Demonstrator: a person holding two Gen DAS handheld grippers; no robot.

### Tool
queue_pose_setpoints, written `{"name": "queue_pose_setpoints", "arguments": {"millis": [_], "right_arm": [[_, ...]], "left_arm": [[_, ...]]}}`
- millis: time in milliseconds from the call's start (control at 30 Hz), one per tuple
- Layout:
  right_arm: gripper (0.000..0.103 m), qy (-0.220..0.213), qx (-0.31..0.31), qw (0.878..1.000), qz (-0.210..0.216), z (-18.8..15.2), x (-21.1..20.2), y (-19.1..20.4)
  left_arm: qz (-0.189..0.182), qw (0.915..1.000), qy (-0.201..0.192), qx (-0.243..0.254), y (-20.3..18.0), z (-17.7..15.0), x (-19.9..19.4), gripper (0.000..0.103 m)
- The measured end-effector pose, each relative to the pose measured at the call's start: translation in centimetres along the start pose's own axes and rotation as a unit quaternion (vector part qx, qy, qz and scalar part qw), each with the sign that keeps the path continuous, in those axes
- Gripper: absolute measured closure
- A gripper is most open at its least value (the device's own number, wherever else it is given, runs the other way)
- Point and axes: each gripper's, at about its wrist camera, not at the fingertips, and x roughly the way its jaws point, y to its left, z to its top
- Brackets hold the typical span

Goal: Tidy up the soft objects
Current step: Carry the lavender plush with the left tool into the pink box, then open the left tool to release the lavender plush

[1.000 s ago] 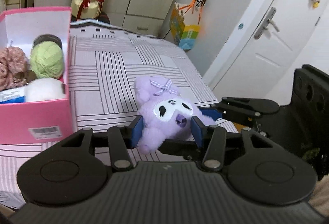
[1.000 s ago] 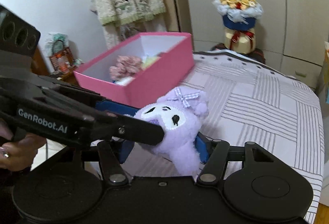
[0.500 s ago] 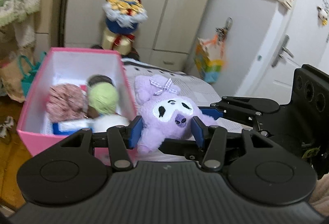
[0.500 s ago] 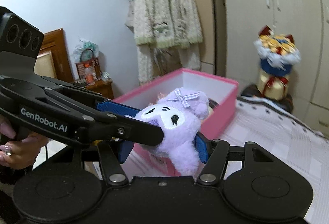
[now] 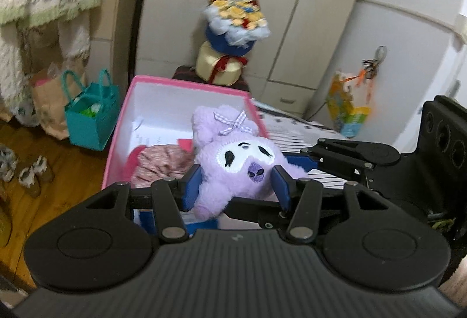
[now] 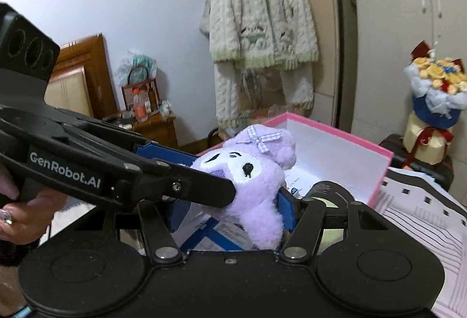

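A purple plush toy (image 5: 238, 160) with a white face and a checked bow is held in the air by both grippers at once. My left gripper (image 5: 235, 186) is shut on its lower body. My right gripper (image 6: 230, 210) is shut on it from the other side; the toy (image 6: 256, 172) shows there too. The toy hangs over the open pink box (image 5: 186, 84), which holds a pink knitted bundle (image 5: 160, 163). The box (image 6: 350, 137) also shows in the right wrist view with a dark-topped yarn ball (image 6: 329, 192) inside.
The box stands at the edge of a striped bed cover (image 6: 423, 218). A teal bag (image 5: 90, 119) and shoes (image 5: 32, 175) are on the wood floor to the left. A flower bouquet (image 5: 233, 26) stands behind the box. A knitted cardigan (image 6: 262, 35) hangs on the wall.
Both grippers have carried the plush toy left from above the bed cover to above the pink box. Both stay shut on the toy.
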Motion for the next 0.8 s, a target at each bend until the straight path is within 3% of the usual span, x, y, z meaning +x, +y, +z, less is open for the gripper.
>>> {"name": "queue_pose_setpoints", "arguments": {"millis": [233,500,667,800], "right_arm": [[0.036,0.057,0.025,0.998,0.014,0.8,5.0,-1.8],[0.035,0.114,0.001,0.993,0.01,1.1,7.4,-1.5],[0.027,0.079,-0.01,0.997,0.012,-0.1,3.6,-1.4],[0.027,0.049,-0.015,0.999,-0.011,-1.9,1.0,-0.1]], "left_arm": [[0.008,0.9988,0.04,-0.026,3.6,0.7,3.4,0.053],[0.035,0.9976,0.058,-0.013,4.0,0.4,4.4,0.051],[0.052,0.9971,0.052,0.021,3.0,-0.5,3.5,0.048],[0.042,0.9977,0.052,0.001,3.0,-1.2,2.4,0.048]]}}
